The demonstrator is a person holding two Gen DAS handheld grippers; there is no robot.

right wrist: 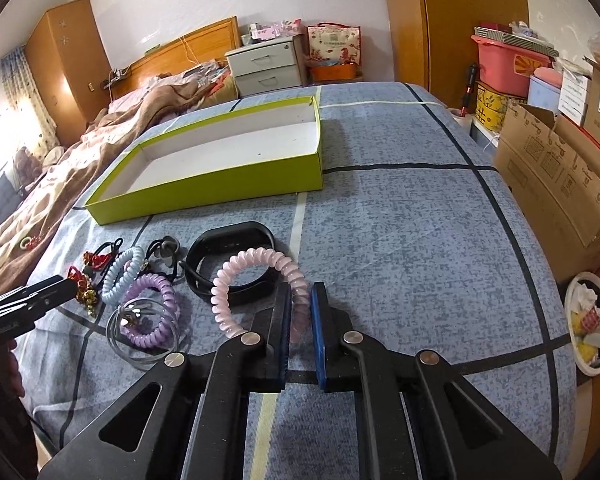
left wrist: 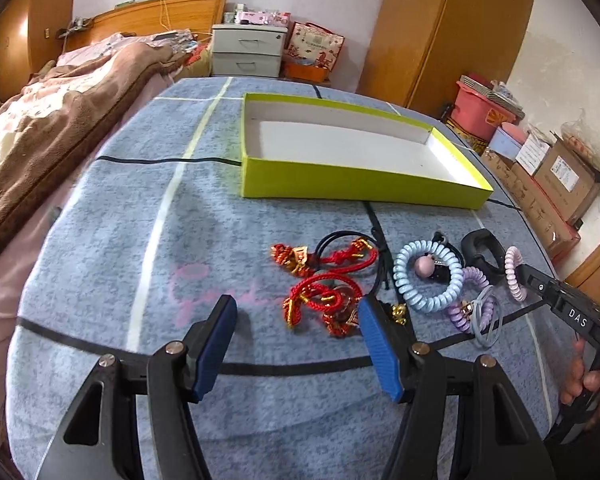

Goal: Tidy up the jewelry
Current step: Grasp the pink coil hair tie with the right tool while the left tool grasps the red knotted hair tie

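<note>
A bed (right wrist: 400, 216) under a blue-grey cover with dark and pale stripes fills the middle of both views. On it, towards the upper middle of each frame, lies a shallow lime-green box (right wrist: 220, 184) with a white inside. Below it in the left wrist view lie red cord bracelets (left wrist: 324, 284), a pale blue spiral hair tie (left wrist: 428, 276), a lilac spiral tie (right wrist: 152, 308), a black band (right wrist: 228, 256) and a pink spiral tie (right wrist: 256, 280); a brown blanket (left wrist: 40, 128) lies bunched at upper left.

Pink spiral hair tie (right wrist: 256, 280) sits clamped at its near edge, overlapping the black band (right wrist: 228, 264). Lilac (right wrist: 152, 308) and pale blue (right wrist: 122, 276) coils plus red cord knots (left wrist: 324, 280) cluster just beside it; green tray (right wrist: 204, 196) lies beyond, empty.
</note>
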